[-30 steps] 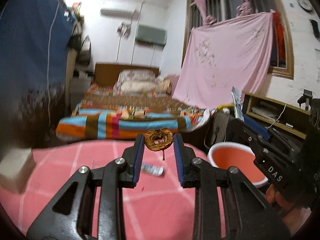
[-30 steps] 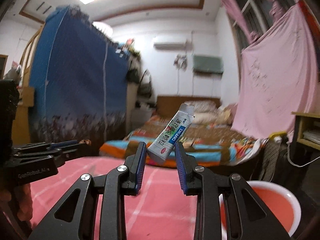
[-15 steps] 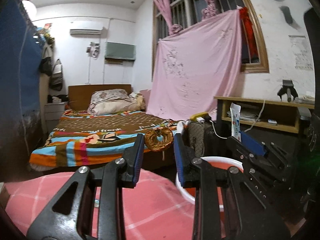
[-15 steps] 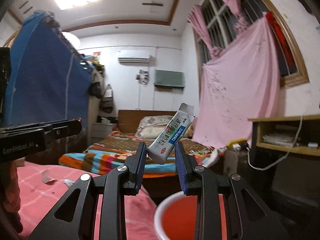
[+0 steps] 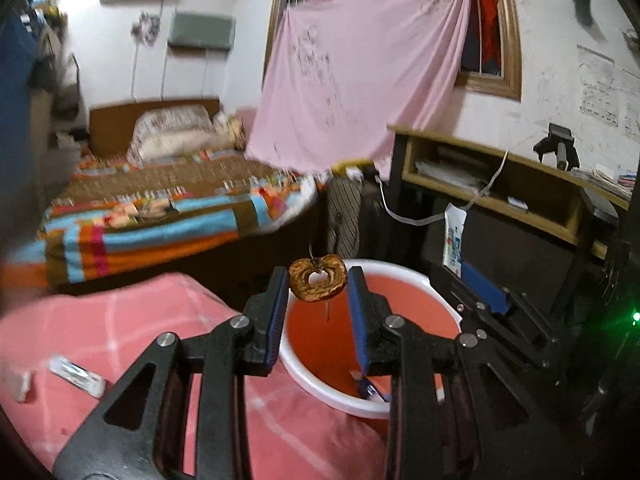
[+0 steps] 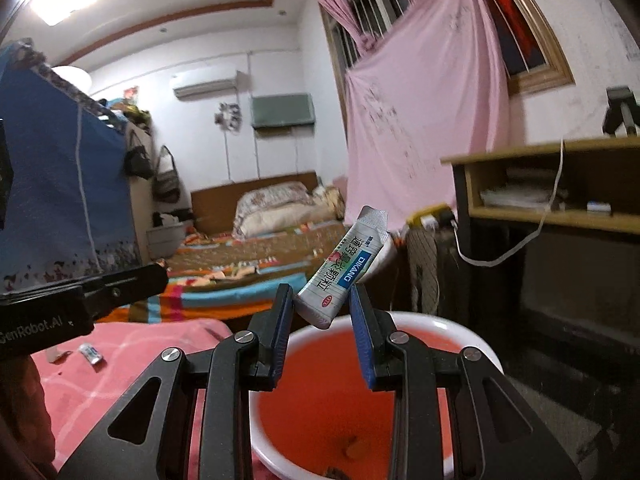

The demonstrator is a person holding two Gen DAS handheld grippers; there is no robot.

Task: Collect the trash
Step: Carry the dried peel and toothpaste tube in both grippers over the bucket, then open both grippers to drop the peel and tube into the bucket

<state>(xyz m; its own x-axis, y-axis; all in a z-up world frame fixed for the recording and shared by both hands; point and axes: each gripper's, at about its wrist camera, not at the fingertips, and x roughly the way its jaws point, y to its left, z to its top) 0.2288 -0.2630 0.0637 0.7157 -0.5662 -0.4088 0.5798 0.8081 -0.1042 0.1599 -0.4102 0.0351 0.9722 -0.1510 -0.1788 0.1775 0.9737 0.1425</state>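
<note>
My left gripper (image 5: 318, 284) is shut on a brown dried apple slice (image 5: 317, 284) and holds it above the near rim of a white basin with a red inside (image 5: 404, 280). The right gripper (image 6: 321, 304) is shut on a white sachet with blue print (image 6: 345, 268), tilted, above the same basin (image 6: 456, 330). In the left wrist view the right gripper (image 5: 460, 264) shows at the right with the sachet (image 5: 454, 236) upright in it. The left gripper's body (image 6: 80, 300) crosses the left of the right wrist view. Some bits lie at the basin's bottom (image 6: 352, 452).
A table with a pink checked cloth (image 5: 120, 344) lies left of the basin, with a small wrapper (image 5: 76, 374) and another scrap (image 5: 16, 386) on it. A bed with a striped blanket (image 5: 160, 224) stands behind. A wooden desk (image 5: 500, 184) and a cable stand at the right.
Both grippers have swung right from over the pink table to above the basin, each still holding its item. The views have tipped downward, so the basin's inside now shows.
</note>
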